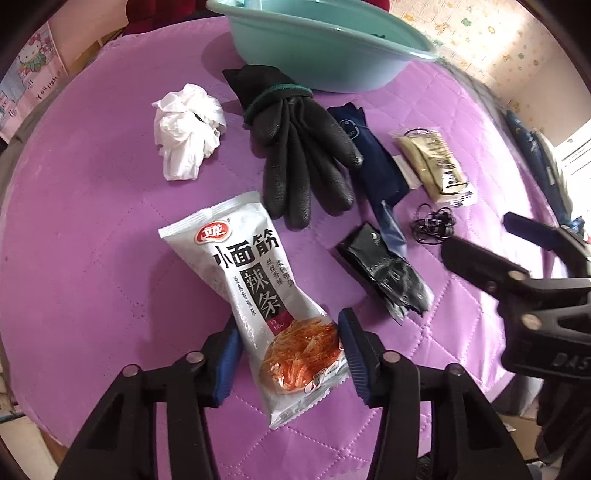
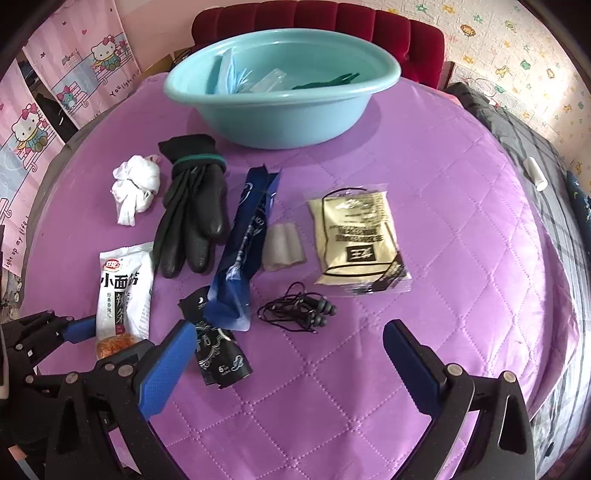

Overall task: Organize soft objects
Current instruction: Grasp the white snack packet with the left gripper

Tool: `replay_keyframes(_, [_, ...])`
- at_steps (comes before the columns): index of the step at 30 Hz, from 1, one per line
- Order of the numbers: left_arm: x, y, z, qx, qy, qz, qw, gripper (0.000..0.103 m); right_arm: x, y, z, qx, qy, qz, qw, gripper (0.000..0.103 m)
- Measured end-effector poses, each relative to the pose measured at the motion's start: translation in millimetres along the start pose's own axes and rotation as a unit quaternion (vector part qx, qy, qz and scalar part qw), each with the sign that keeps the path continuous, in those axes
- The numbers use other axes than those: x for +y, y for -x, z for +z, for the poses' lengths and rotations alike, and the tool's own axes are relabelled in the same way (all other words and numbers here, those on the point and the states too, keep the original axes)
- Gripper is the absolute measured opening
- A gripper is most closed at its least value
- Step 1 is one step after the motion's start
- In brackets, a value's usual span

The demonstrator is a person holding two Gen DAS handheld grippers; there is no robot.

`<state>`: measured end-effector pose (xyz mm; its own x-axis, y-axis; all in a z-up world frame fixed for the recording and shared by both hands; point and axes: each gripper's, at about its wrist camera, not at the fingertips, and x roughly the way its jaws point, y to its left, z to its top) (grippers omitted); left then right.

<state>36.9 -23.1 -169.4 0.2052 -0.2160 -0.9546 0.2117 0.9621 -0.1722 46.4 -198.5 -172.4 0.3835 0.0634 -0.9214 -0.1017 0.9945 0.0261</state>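
Left wrist view shows the left claw point(image 1: 286, 354) pointing down at the snack bag point(image 1: 258, 291). Its two blue pads sit on each side of the bag's bottom end and look like they are touching it, so the claw is probably squeezing the bag to lift it. The bag is likely going into the blue basin point(image 1: 325, 48), which sits far ahead of the claw, where a few things already lie.

Just ahead of the claw are the black gloves point(image 1: 299, 155), with the white crumpled tissue point(image 1: 186, 129) to the left. To the right lies a small black packet point(image 1: 384, 273).

Right wrist view shows the right claw point(image 2: 291, 354) wide apart and empty. It hangs near the black earphones point(image 2: 299, 308), just ahead of it, maybe to take them. Farther ahead is a tan packet point(image 2: 356, 240).

Everything lies on a purple quilted bed cover point(image 2: 461, 221). Behind it are a red headboard point(image 2: 321, 18) and pink cartoon curtains point(image 2: 74, 74).
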Motion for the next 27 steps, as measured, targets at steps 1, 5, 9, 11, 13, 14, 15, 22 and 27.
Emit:
replay_keyframes(1, [1, 2, -2, -0.002, 0.002, -0.005, 1.0000, 0.049, 1, -1, -1, 0.001, 0.000, 0.002, 1.000, 0.103])
replay_keyframes(5, [4, 10, -10, -0.013, -0.009, -0.010, 0.9998, 0.042, 7, -3, -5, 0.008, 0.002, 0.014, 1.000, 0.103])
replay_keyframes(9, [6, 21, -19, -0.022, -0.030, 0.002, 0.9993, 0.041, 15, -6, -11, 0.017, 0.010, 0.025, 1.000, 0.103])
replay_keyframes(11, [7, 25, -23, -0.026, -0.040, 0.012, 0.9988, 0.041, 19, -9, -13, 0.024, 0.014, 0.034, 0.999, 0.103])
replay_keyframes(13, [7, 30, -26, -0.030, -0.049, 0.022, 0.9981, 0.041, 24, -13, -15, 0.031, 0.021, 0.039, 0.999, 0.103])
replay_keyframes(14, [8, 32, -27, -0.032, -0.051, 0.024, 0.9979, 0.041, 27, -15, -15, 0.035, 0.025, 0.043, 0.998, 0.102])
replay_keyframes(15, [10, 33, -28, -0.034, -0.054, 0.030, 0.9975, 0.041, 29, -17, -16, 0.038, 0.024, 0.046, 0.998, 0.102])
replay_keyframes(22, [25, 39, -34, -0.035, -0.047, 0.030, 0.9978, 0.041, 39, -31, -14, 0.059, 0.033, 0.046, 0.997, 0.088])
replay_keyframes(27, [29, 42, -35, -0.039, -0.045, 0.030, 0.9978, 0.041, 54, -43, -13, 0.069, 0.051, 0.040, 0.996, 0.080])
